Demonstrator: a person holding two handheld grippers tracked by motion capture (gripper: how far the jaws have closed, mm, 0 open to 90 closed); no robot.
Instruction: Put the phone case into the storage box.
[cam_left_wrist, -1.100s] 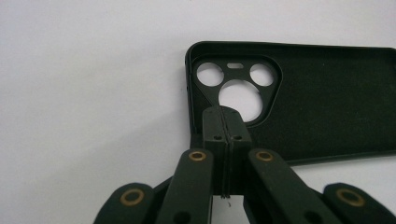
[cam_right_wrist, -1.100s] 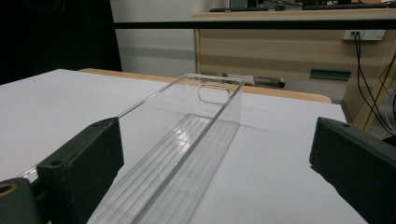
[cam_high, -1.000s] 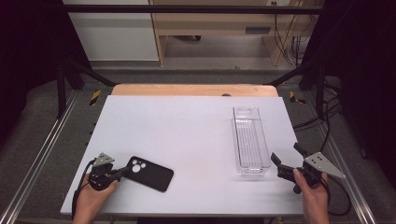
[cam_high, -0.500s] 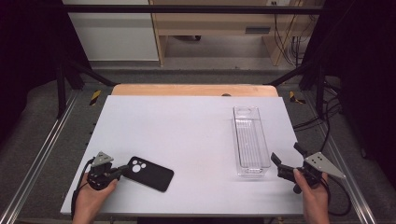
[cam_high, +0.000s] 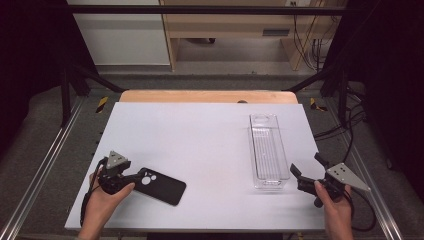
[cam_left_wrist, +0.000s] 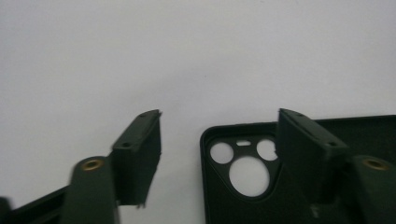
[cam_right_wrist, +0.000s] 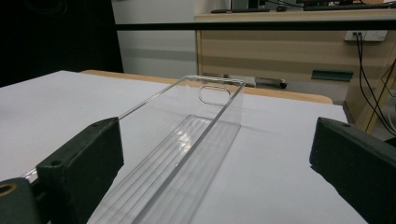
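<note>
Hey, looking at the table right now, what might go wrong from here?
The left gripper is open over the corner of the phone case, which lies flat, so closing might skid it rather than grip it. The right gripper straddles a wall of the clear tray, which might slide or tip if nudged.

Almost nothing differs across the last second. The left gripper (cam_high: 131, 178), held low near the white worktop's (cam_high: 200, 145) front-left corner, has kept its place with its jaws spread over the camera end of the flat black phone case (cam_high: 161, 186). The right gripper (cam_high: 306, 168), jaws apart near the front-right corner, has edged only very slightly, if at all.
</note>
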